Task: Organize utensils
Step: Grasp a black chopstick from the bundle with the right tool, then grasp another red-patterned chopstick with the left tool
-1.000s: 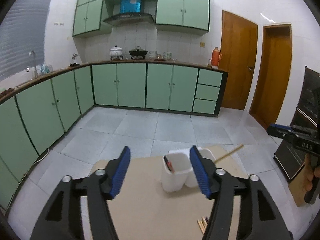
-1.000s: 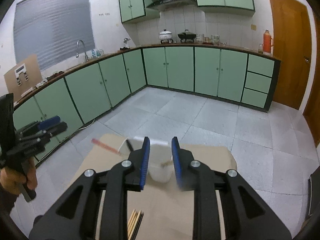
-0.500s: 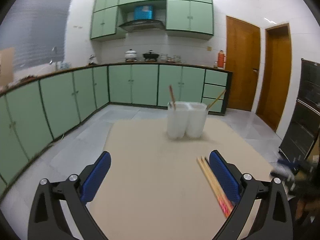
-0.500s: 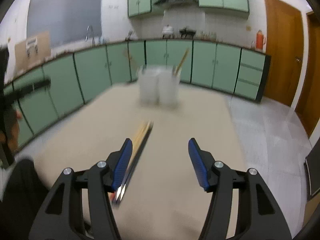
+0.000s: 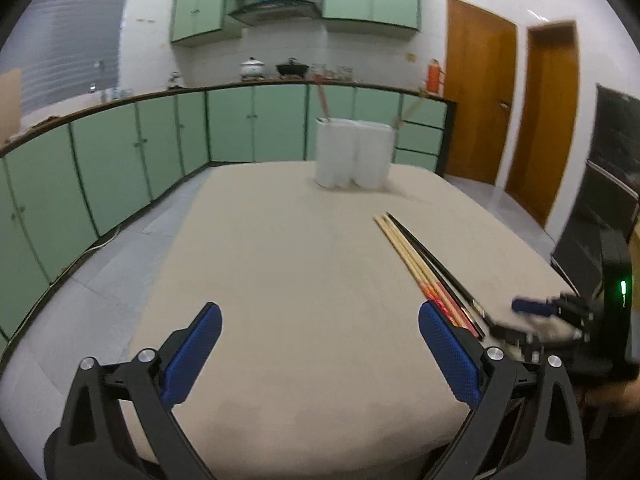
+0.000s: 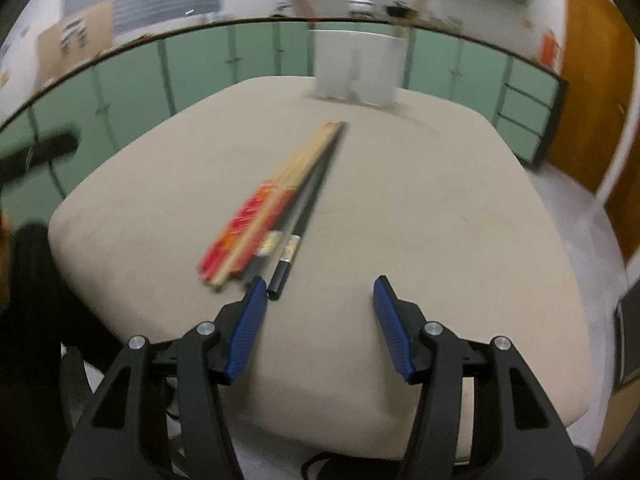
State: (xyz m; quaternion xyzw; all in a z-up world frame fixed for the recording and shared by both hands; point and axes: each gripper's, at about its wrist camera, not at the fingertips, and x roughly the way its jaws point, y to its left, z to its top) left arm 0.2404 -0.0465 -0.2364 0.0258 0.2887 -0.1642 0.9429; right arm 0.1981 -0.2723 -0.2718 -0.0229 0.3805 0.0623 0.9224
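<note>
Your left tool (image 5: 320, 322): black frame, blue ribbed pads, spread wide, nothing between them, low over the near edge of the beige bench (image 5: 280, 280).

Your right tool (image 6: 318, 296): same build, also spread and holding nothing, over the near edge of the bench. Its left pad (image 6: 250, 320) sits just beside the near end of the chopsticks; whether it touches them cannot be told.

Bundle of loose chopsticks (image 6: 280, 204): pale wooden sticks with red-orange patterned ends alongside black ones, lying flat and packed side by side. It runs from your near right part of the bench toward the far edge. In the right wrist view it is blurred.

White plastic two-cup utensil holder (image 5: 352, 154): upright, at the middle of the far edge, well apart from the bundle. One reddish stick (image 5: 322, 100) leans out of its left cup, one pale stick (image 5: 408, 112) out of its right cup.

Green kitchen cabinets (image 5: 120, 152): beyond the bench.
</note>
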